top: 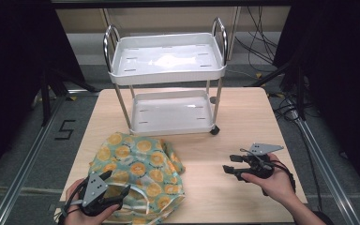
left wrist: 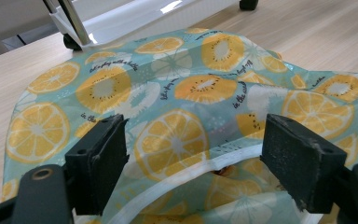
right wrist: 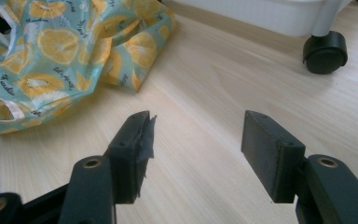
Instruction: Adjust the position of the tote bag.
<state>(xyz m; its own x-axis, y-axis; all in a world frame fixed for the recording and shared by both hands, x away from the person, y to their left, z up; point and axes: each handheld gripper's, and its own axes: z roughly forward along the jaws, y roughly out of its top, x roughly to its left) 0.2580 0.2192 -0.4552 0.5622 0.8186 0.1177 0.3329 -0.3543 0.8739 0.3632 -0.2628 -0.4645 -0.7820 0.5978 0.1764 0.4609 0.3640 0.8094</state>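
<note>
Grippers at rest: left gripper (top: pixel 117 194), jaws wide, hovers over a crumpled teal orange-slice-print cloth (top: pixel 138 173) at the wooden table's (top: pixel 243 122) near-left; right gripper (top: pixel 232 164) gapes wide above bare wood.

A: What is seen besides the work itself?

B: A white two-tier cart (top: pixel 167 79) is stood on the far half of the light wooden table (top: pixel 243 117). Chrome handles are fitted at both ends of the upper tray; the lower tray is carried just above the tabletop. Black castors (right wrist: pixel 325 52) are rested on the wood.

A: And around the table?

B: Grey floor is seen, with a "5" (top: pixel 64 130) marked at the left. Black cables (top: pixel 262 44) are strewn at the far right.
</note>
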